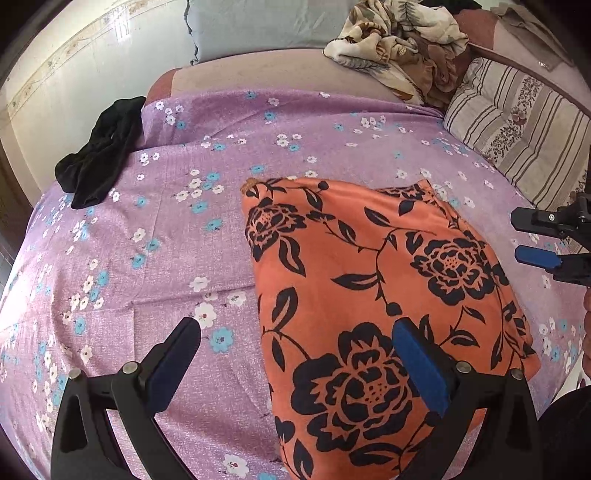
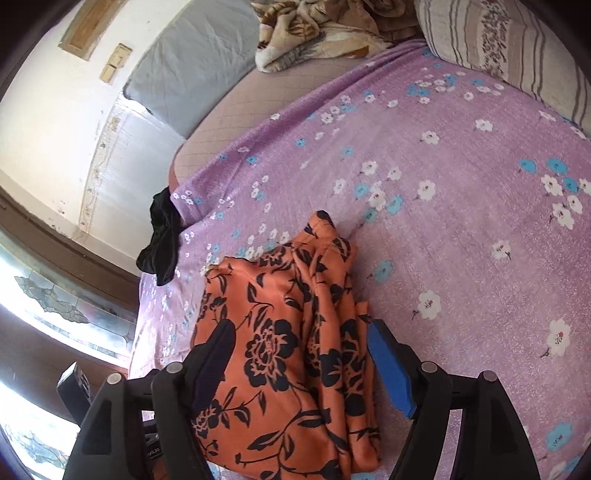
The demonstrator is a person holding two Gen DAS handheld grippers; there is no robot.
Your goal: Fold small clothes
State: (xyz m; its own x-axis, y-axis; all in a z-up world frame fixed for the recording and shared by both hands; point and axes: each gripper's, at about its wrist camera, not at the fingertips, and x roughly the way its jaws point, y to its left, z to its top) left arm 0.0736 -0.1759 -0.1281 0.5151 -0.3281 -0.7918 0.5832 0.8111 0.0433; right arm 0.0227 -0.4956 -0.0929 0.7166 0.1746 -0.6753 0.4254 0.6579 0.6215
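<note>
Orange dress (image 1: 373, 295) lies folded; left claw (image 1: 295, 362), right claw (image 2: 299, 365) both released above it; black garment (image 1: 99, 151) beyond dress unfolded.

I see a bed under a lilac sheet (image 1: 207, 236) with white and blue flowers. A grey pillow (image 1: 258, 22) leans on the pale wall (image 1: 74, 74), a striped cushion (image 1: 517, 125) lies beside a crumpled blanket (image 1: 399, 40). Bright daylight comes through patterned glass (image 2: 55, 302) low down.
</note>
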